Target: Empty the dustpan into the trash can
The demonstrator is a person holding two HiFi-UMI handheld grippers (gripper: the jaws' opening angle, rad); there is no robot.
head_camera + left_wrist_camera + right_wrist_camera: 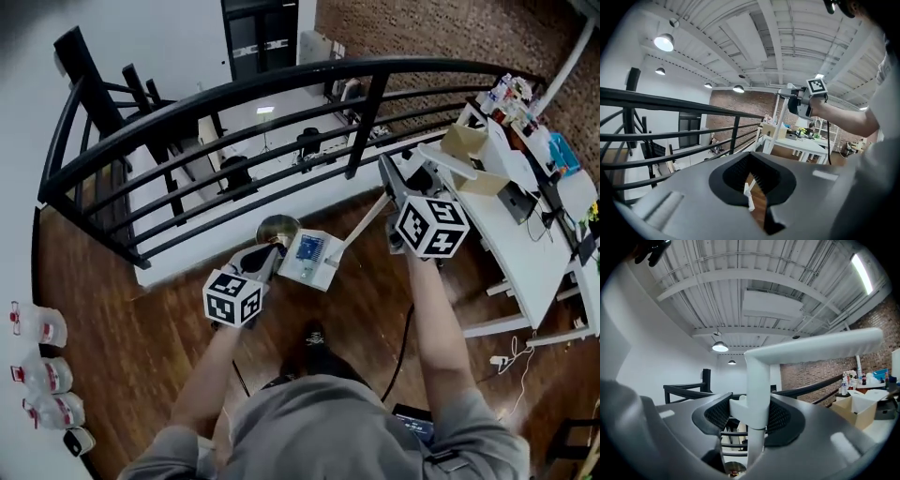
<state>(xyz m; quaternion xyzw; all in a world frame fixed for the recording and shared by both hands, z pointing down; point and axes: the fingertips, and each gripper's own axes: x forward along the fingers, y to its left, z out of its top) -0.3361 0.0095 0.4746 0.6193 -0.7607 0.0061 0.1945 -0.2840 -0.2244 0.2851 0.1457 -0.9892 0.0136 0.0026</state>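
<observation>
**A:** The right gripper (754, 418) is clamped on the white plastic long-handled dustpan (323, 272). The left gripper (752, 187) pinches its thin rim. It hangs just near-right of the round metal trash can (277, 228).

**B:** Centre it over the opening first (the blue litter (310, 248) looks loose), then tip slowly.
</observation>
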